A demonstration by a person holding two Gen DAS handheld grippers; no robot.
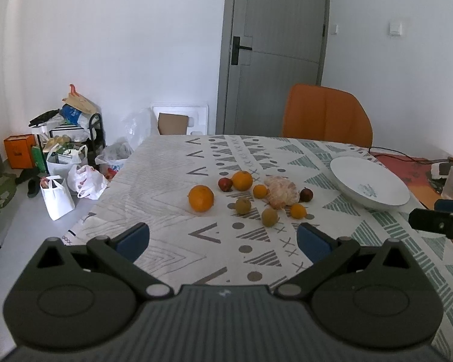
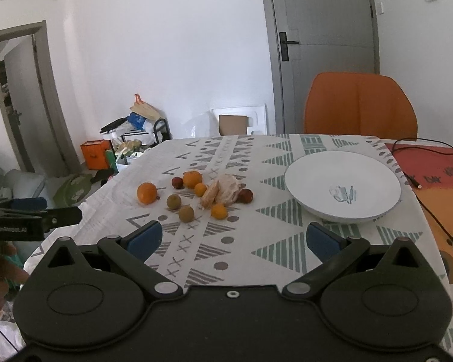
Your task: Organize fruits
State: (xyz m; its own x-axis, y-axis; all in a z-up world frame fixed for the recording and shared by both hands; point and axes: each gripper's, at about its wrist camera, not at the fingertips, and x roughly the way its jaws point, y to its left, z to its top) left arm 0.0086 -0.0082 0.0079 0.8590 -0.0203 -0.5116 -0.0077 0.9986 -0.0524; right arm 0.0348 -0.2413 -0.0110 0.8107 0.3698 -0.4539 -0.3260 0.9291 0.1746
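Both the left gripper (image 1: 223,239) and right gripper (image 2: 232,239) hover spread wide and empty; the fruits lie clustered on the tablecloth (image 2: 256,250) beside the empty white bowl (image 2: 342,181). Round oranges (image 1: 200,198) could roll off if nudged, and the peeled citrus (image 1: 281,194) may squash under a hard pinch

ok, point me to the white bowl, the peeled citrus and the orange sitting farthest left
white bowl (image 2: 305,178): right wrist view, bare inner wall, left side.
peeled citrus (image 1: 282,191): left wrist view, middle of the segments.
leftmost orange (image 1: 200,198): left wrist view, centre of the peel.
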